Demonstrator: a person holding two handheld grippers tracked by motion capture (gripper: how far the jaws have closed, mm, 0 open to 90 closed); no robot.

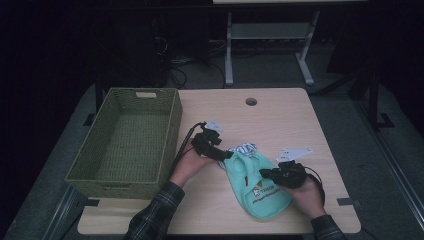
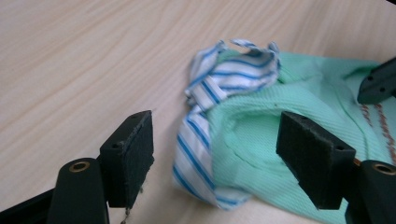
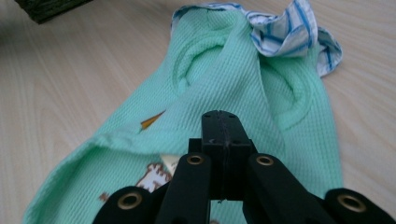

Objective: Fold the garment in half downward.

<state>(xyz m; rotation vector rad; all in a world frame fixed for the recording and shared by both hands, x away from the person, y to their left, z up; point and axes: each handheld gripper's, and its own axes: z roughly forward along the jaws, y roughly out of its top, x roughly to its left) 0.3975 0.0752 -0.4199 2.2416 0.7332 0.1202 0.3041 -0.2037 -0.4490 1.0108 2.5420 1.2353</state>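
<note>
A small mint-green garment (image 1: 260,192) with a printed front lies flat on the wooden table (image 1: 280,115), its blue-and-white striped collar (image 1: 243,148) at the far end. My left gripper (image 1: 226,157) is at the garment's collar end and stands open. In the left gripper view its jaws straddle the striped collar (image 2: 201,140) and a green fold (image 2: 252,135) without pressing on them. My right gripper (image 1: 266,173) rests over the garment's middle, jaws shut. In the right gripper view its closed tips (image 3: 220,119) point along the green cloth (image 3: 219,70); whether cloth is pinched between them I cannot tell.
A green woven basket (image 1: 172,125) stands on the table's left, close beside the left hand; nothing shows inside it. A round cable hole (image 1: 251,101) is near the far edge. Bare wood lies right of the garment. The right gripper's jaw (image 2: 378,84) shows at the left gripper view's edge.
</note>
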